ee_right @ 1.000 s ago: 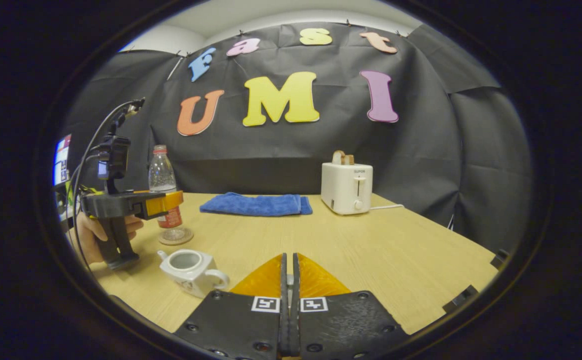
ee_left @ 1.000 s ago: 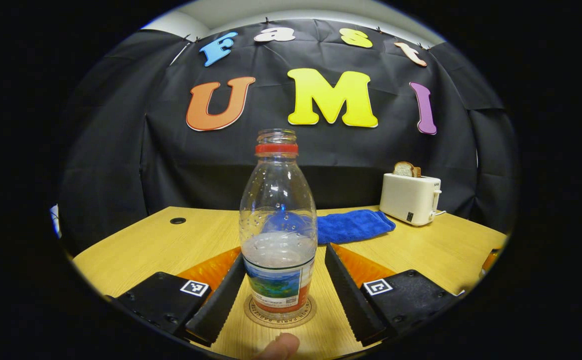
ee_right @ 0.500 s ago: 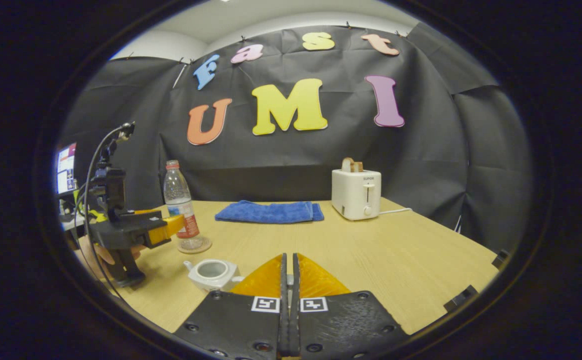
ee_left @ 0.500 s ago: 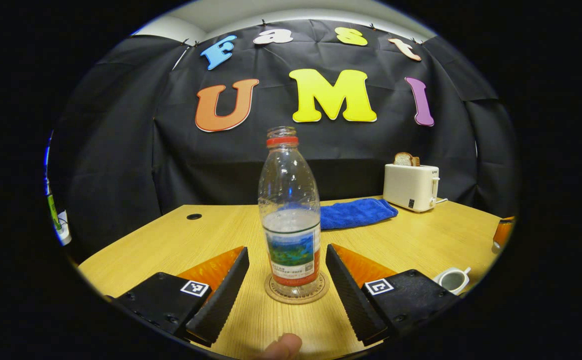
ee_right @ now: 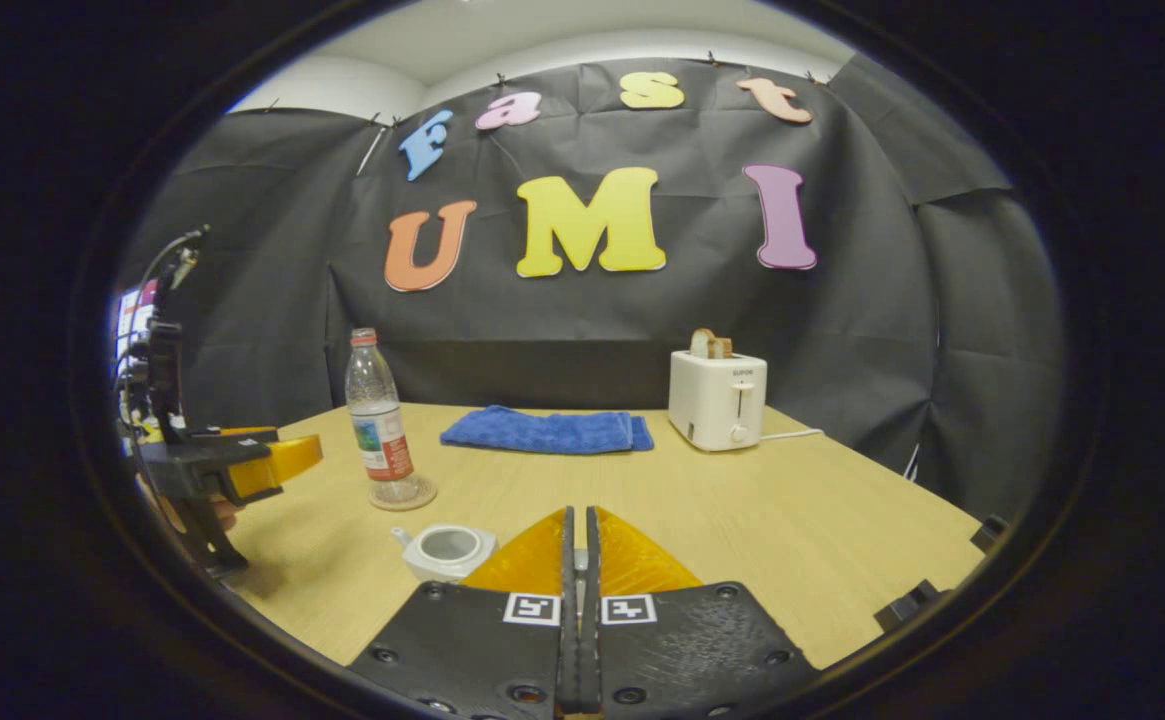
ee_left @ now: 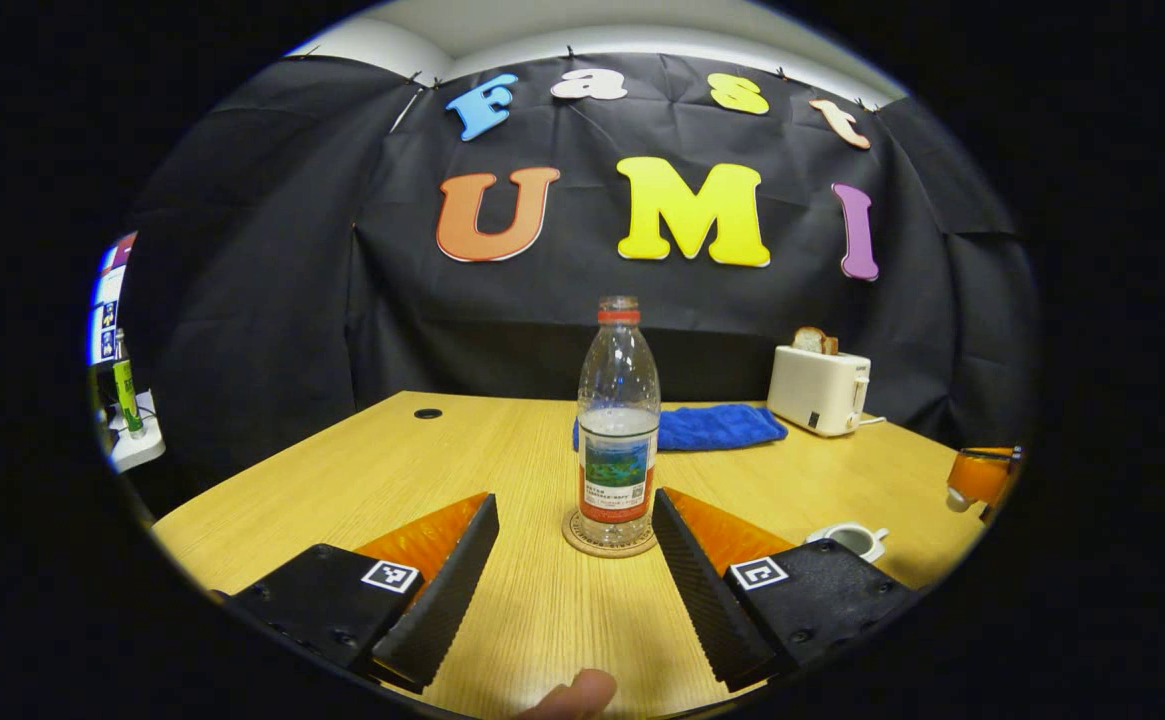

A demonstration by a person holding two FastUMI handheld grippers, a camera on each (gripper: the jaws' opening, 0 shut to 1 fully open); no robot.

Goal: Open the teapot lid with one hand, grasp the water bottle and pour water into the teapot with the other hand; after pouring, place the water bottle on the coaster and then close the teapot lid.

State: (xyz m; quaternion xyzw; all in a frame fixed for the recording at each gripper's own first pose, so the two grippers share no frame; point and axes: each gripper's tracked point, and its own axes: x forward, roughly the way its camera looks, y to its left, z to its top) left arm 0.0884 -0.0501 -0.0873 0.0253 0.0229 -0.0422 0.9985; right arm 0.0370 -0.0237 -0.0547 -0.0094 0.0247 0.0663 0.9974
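Looking mostly done: water bottle (ee_left: 619, 420) sits on its coaster (ee_left: 609, 535) mid-counter (ee_right: 822, 510), left gripper (ee_left: 574, 575) wide open and empty, teapot (ee_right: 447, 550) lidless near the front edge, right gripper (ee_right: 578, 600) pinched closed, lid unseen.

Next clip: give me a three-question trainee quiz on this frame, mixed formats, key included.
1. True or false: the water bottle stands on the coaster.
2. The left tool is: A) shut on the bottle B) open, clear of the bottle C) shut on the towel.
3. Fill in: the teapot has no ___ on it.

Key: 1 true; 2 B; 3 lid.
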